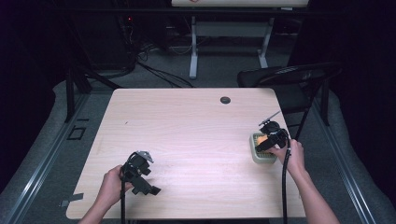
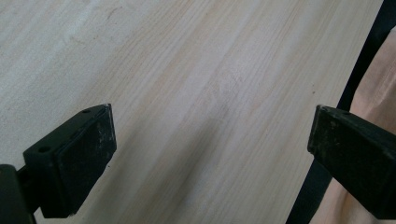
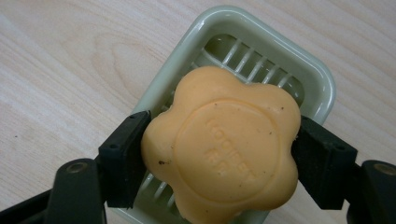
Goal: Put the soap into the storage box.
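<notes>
Two black handheld grippers work over the pale wooden table (image 1: 196, 135). Near left, the left gripper (image 2: 208, 140) hovers with jaws wide, empty. Far right, the right gripper (image 3: 219, 151) clamps an orange flower-shaped soap bar (image 3: 224, 144) above the pale green slatted soap dish (image 3: 280, 60).

An orange flower-shaped soap (image 3: 224, 149) with about 5 rounded lobes and a raised round emblem bearing faint embossed lettering lies face up over a pale green soap dish (image 3: 306, 70). The dish is rectangular with rounded corners and a slatted floor, and sits flat near the table's right edge (image 1: 258, 154). Small dark specks dot the soap's surface.
</notes>
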A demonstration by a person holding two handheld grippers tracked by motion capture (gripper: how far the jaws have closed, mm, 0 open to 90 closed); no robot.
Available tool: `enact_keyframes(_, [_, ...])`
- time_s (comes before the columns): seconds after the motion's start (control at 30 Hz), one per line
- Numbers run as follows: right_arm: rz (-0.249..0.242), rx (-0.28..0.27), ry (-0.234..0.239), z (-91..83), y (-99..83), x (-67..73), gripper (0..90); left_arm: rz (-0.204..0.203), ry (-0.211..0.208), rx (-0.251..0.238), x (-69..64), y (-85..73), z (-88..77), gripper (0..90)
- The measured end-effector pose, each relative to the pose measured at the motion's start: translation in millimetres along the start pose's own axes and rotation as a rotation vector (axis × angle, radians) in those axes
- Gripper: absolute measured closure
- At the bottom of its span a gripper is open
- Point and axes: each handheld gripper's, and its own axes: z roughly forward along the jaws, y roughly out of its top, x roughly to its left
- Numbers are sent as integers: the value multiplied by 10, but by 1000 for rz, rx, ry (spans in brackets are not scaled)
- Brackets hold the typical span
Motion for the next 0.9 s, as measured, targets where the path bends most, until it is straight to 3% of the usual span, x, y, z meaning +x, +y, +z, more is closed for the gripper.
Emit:
enact_keyframes(0.2, [-1, 14, 15, 19, -5, -11, 261, -2, -2, 0, -2, 0, 2, 14])
enact_keyframes(0.3, [-1, 15, 20, 17, -9, -18, 204, -3, -1, -3, -2, -2, 2, 14])
enact_keyframes(0.47, [8, -18, 15, -37, -11, -12, 206, -2, 0, -5, -3, -4, 4, 14])
enact_keyframes(0.7, [-20, -4, 24, -55, -14, -32, 215, -5, 0, -4, -3, -5, 4, 14])
enact_keyframes(0.8, [-48, -11, 56, -53, -25, -35, 254, -3, 1, -2, -6, -7, 2, 14])
enact_keyframes(0.87, [-88, 1, 38, -55, -35, -44, 254, -5, 9, -1, -5, -9, -1, 14])
enact_keyframes(0.9, [-84, -10, 42, -52, -43, -43, 255, -5, 9, -1, -5, -9, -1, 14])
